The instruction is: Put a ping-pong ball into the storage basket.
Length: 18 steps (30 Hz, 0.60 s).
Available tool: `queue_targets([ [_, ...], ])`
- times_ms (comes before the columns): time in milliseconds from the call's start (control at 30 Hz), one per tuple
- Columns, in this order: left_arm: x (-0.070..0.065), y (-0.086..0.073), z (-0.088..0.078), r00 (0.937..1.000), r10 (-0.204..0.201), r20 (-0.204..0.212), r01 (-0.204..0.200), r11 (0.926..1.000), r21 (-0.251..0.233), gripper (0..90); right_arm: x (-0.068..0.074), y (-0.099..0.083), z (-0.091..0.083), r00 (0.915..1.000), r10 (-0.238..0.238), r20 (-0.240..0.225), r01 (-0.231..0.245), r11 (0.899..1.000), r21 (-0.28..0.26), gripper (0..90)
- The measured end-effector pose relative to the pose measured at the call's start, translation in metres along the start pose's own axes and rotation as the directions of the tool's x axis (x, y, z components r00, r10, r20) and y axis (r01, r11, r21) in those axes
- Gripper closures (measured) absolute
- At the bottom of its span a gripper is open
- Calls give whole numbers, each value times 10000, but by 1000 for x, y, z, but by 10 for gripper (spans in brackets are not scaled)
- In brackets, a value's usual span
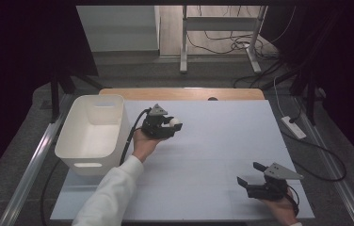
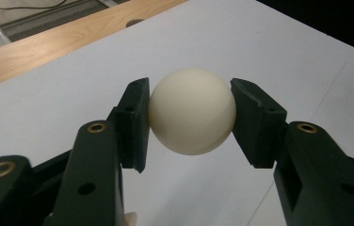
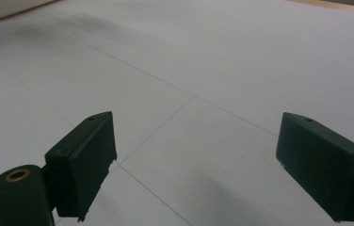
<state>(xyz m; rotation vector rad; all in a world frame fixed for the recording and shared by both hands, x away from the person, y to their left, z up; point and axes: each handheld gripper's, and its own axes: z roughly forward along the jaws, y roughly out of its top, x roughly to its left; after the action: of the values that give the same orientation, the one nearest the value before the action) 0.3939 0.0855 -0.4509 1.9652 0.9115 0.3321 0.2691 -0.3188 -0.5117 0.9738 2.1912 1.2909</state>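
Cream-white ball [image 2: 192, 111] sits clamped between my left gripper [image 1: 171, 125]'s jaws, held above the white board [image 1: 222, 141] just right of the white bin [image 1: 92, 134]. My right gripper [image 1: 249, 175] rests near the board's right front corner, jaws wide apart with nothing between them.

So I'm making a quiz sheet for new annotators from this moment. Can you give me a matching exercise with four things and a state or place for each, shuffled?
Things:
1. ball
2. left gripper
3. right gripper
4. white bin

States or places:
A. jaws apart, nothing between them
B. stands at the left edge of the white board
C. shut on a round, cream-coloured thing
D. pinched between two black jaws

Pairs: 1-D, 2-C, 3-A, 4-B
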Motion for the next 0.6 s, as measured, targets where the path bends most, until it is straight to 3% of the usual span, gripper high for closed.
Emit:
queue_targets([
  [600,0,2,-21,9999,-88,87,93,9987,-506,510,0,0,0,10000,6,-10,-6,10000,-28,124],
])
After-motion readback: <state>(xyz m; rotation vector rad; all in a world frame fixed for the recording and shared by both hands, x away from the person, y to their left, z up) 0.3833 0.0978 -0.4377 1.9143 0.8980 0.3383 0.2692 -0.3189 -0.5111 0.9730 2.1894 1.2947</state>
